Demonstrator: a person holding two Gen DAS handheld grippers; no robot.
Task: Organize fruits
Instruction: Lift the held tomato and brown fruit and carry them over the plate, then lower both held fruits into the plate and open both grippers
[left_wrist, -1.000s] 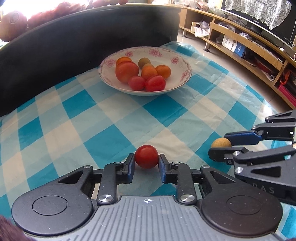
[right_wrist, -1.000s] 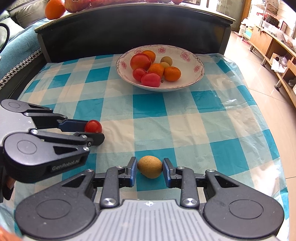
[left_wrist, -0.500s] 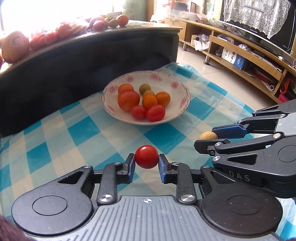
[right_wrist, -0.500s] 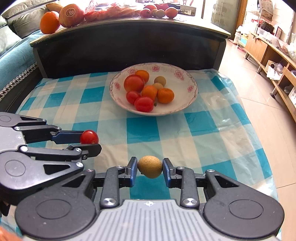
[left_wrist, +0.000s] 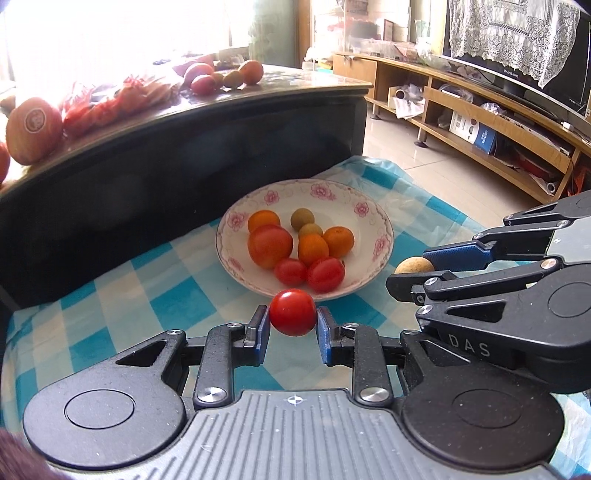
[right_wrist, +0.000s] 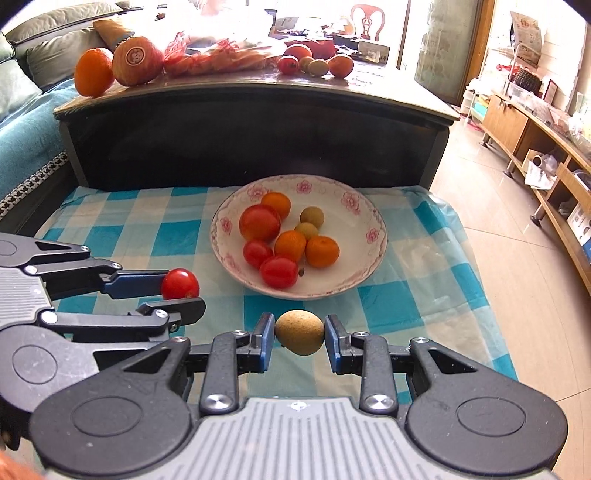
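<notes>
Red and glossy, the tomato (left_wrist: 292, 312) sat pinched between the pads of the left tongs (left_wrist: 291, 328), off the checked cloth (left_wrist: 122, 295). It looked soft and slippery, best held lightly across its middle. Beside them, the right tongs (right_wrist: 299, 341) pinched a firmer, rough tan fruit (right_wrist: 299, 331). Beyond both, the flowered bowl (right_wrist: 354, 206) held tomatoes, oranges and small green fruits.
</notes>
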